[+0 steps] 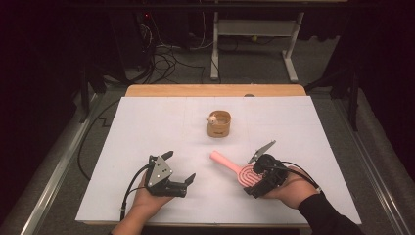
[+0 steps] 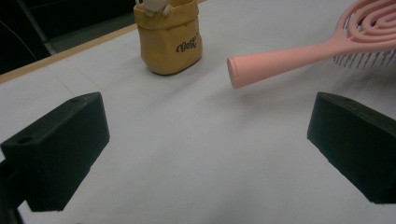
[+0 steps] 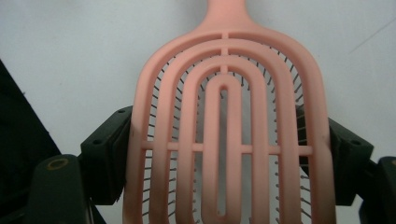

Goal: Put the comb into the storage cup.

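A pink vented hairbrush lies low over the white table, handle pointing up-left. My right gripper is shut on the brush head; in the right gripper view both black jaws press the sides of the brush head, bristles facing down. My left gripper rests at the front left, open and holding nothing. In the left gripper view its wide-apart jaws frame bare table, with the brush handle ahead to the right. A small tan pouch-like container with a white figure at its rim stands mid-table, also seen as the yellow container.
The white sheet covers the table; a wooden edge shows at the far side. Cables and desk legs stand on the floor beyond. A metal rail runs along the left.
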Motion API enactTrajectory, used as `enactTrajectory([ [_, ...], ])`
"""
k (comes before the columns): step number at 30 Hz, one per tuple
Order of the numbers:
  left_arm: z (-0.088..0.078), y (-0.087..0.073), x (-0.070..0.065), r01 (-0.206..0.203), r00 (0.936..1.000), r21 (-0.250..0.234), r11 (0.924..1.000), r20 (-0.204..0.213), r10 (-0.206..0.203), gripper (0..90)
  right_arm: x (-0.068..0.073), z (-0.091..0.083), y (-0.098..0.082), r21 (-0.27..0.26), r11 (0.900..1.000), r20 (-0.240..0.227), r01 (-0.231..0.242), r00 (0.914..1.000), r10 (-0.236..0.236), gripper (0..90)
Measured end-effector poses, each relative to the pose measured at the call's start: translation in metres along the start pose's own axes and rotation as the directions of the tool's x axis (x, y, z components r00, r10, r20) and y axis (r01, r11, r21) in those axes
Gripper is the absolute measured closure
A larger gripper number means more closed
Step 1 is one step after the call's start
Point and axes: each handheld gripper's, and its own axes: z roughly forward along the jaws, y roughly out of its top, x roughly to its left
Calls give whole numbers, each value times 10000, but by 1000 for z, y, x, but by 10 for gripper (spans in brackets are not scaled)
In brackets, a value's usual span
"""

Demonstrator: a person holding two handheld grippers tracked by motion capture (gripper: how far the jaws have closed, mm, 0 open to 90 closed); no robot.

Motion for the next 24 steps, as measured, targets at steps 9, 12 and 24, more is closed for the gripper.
enactTrajectory([
  [9, 1, 0, -4, -686, 9969, 182, 9975, -386, 693, 0, 13, -4, 7, -129, 9995, -249, 287, 9993, -290, 210],
  [12, 2, 0, -7, -944, 9942, 286, 9951, -486, 957, 0, 17, -4, 11, -189, 9991, -352, 371, 9987, -378, 210],
  [24, 9, -4, -18, -1830, 9812, 848, 9795, -468, 1873, 0, 29, 15, 29, -101, 9966, -876, 816, 9928, -821, 210],
])
